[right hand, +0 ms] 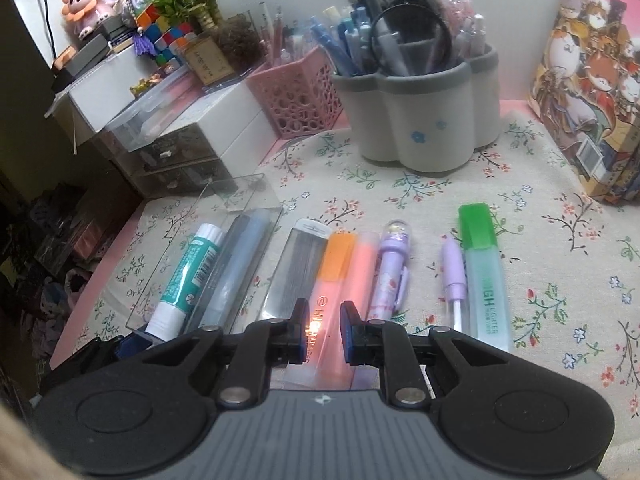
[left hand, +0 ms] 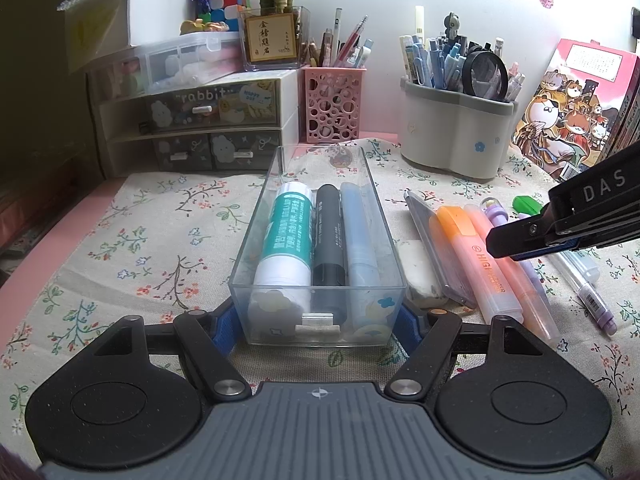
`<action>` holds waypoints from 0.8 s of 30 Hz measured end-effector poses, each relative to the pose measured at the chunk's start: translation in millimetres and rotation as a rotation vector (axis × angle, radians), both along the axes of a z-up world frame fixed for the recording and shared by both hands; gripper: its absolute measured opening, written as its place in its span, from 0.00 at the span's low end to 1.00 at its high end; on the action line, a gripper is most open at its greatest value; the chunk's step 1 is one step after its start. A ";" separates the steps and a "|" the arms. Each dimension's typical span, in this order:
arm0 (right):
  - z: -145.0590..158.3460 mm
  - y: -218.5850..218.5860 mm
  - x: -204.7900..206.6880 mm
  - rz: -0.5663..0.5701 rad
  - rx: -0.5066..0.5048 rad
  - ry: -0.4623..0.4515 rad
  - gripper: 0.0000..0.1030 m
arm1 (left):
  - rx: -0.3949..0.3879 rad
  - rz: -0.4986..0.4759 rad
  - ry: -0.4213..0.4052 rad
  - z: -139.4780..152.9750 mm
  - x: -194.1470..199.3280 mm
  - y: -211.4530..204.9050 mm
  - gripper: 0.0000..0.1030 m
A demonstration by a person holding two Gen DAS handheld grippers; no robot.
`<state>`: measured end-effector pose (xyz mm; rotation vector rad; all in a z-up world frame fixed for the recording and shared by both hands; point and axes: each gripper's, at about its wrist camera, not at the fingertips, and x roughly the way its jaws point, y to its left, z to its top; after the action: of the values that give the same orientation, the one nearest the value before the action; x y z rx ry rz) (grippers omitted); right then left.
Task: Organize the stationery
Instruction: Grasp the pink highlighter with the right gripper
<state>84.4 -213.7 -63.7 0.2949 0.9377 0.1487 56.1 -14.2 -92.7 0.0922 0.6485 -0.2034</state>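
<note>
A clear plastic tray (left hand: pixel 382 216) lies lengthwise on the flowered cloth. It holds a green-and-white glue stick (left hand: pixel 288 236), a black marker (left hand: pixel 329 236) and a pale blue pen (left hand: pixel 359 236). My left gripper (left hand: pixel 317 322) is shut on the tray's near end, a blue pad on each side wall. To the right, the orange highlighter (right hand: pixel 339 254) lies beside a pink highlighter (right hand: pixel 366 248). My right gripper (right hand: pixel 325 314) hangs just over the orange one's body. Its jaws stand narrowly apart and the lettering shows in the gap. I see no pad pressing on it. In the left wrist view the right gripper (left hand: pixel 500 245) reaches in from the right.
Beside the highlighters lie a clear lead case (right hand: pixel 298 264), a white eraser (left hand: pixel 420 276), two purple pens (right hand: pixel 390 272) (right hand: pixel 454 276) and a green highlighter (right hand: pixel 482 276). A grey pen pot (right hand: pixel 420 120), a pink holder (left hand: pixel 334 104), a drawer unit (left hand: pixel 200 120) and a book box (left hand: pixel 576 112) line the back.
</note>
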 end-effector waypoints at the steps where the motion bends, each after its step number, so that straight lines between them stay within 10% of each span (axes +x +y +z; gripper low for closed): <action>1: -0.3 2.1 1.1 0.004 -0.019 -0.007 0.11 | 0.000 0.000 0.000 0.0 0.0 0.1 0.71; 17: -12.5 9.4 6.1 -0.013 -0.158 0.021 0.12 | 0.000 0.000 0.000 -0.1 0.1 0.0 0.71; 24: -12.0 -8.6 5.9 -0.121 0.006 0.054 0.12 | 0.000 0.000 0.000 -0.2 -0.1 -0.1 0.71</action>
<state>90.3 -222.3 -75.7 0.3618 0.9704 0.0323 56.0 -14.2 -92.9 0.0921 0.6483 -0.2037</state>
